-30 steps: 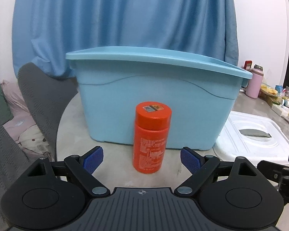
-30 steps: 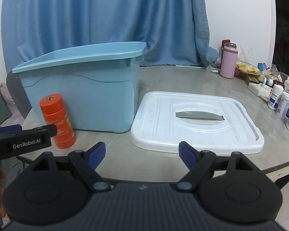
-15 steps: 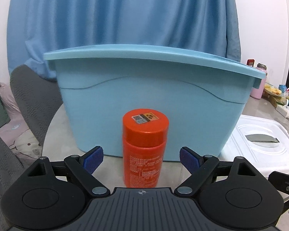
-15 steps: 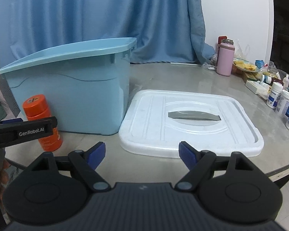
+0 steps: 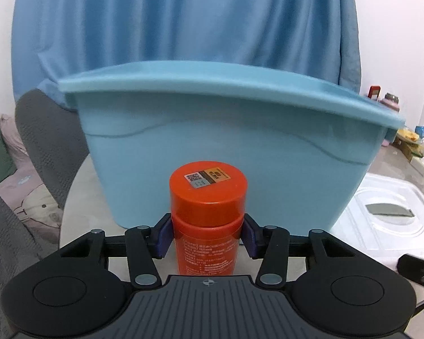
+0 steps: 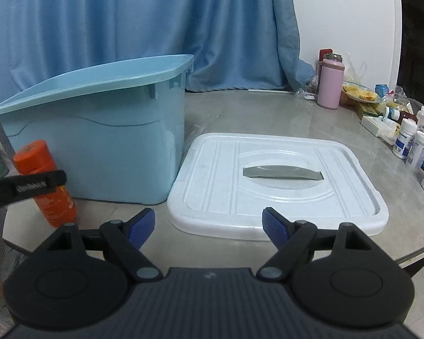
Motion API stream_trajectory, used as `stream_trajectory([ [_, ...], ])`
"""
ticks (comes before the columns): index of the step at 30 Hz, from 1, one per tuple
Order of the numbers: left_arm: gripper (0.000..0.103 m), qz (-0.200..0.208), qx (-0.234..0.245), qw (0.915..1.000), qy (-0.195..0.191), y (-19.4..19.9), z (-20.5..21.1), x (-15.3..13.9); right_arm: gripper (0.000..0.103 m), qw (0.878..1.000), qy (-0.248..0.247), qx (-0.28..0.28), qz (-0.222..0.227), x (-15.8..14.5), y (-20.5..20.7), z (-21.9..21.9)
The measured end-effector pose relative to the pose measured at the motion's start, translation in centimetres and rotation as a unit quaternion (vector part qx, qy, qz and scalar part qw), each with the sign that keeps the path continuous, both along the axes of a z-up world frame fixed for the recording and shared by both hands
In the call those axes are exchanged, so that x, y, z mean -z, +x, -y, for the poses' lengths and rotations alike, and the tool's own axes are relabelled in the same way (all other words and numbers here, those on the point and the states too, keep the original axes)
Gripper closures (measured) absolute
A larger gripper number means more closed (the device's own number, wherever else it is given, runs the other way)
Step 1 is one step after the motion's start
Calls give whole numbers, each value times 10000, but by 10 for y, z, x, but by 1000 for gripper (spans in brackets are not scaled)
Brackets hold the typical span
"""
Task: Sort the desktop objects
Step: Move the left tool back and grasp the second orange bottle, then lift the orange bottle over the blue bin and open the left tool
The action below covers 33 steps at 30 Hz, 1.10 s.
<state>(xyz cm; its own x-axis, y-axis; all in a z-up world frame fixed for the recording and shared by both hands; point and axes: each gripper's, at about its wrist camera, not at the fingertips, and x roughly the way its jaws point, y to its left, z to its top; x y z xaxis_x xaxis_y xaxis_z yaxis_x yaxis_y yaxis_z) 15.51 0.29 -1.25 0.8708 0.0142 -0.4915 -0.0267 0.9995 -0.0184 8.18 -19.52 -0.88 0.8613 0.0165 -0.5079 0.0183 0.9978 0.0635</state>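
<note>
An orange bottle point(image 5: 207, 220) with an orange cap stands on the grey table in front of the light blue bin point(image 5: 226, 152). My left gripper point(image 5: 207, 236) is shut on the bottle just below its cap; both blue pads touch its sides. In the right wrist view the bottle point(image 6: 46, 180) stands at the far left beside the bin point(image 6: 99, 130), with the left gripper's black arm point(image 6: 28, 185) across it. My right gripper point(image 6: 209, 224) is open and empty, low over the table's front edge, before the white lid point(image 6: 277, 180).
The white bin lid also shows in the left wrist view point(image 5: 387, 220) at the right. A pink flask point(image 6: 330, 84), a plate of food point(image 6: 359, 93) and several white pill bottles point(image 6: 410, 141) stand along the table's right side. A grey sofa point(image 5: 42, 141) lies left of the table.
My left gripper has moved forward around the orange bottle and shut on it below the cap. The right gripper has stayed open and shifted only a little.
</note>
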Motion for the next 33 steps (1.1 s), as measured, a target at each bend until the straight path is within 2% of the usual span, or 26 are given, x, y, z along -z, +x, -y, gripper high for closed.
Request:
stream_trajectory([
  [17,53,219,59,9997,-6,-36,6,-108,20,10000,80,8,20,-15,-25,8],
  [24,53,432,100,9990,64,-29,10,-148,20,9998,123,57,113,-23,-20,17],
  [33,53,652,147,9977,72,4,16,-188,20,9995,176,176,172,-30,-6,25],
])
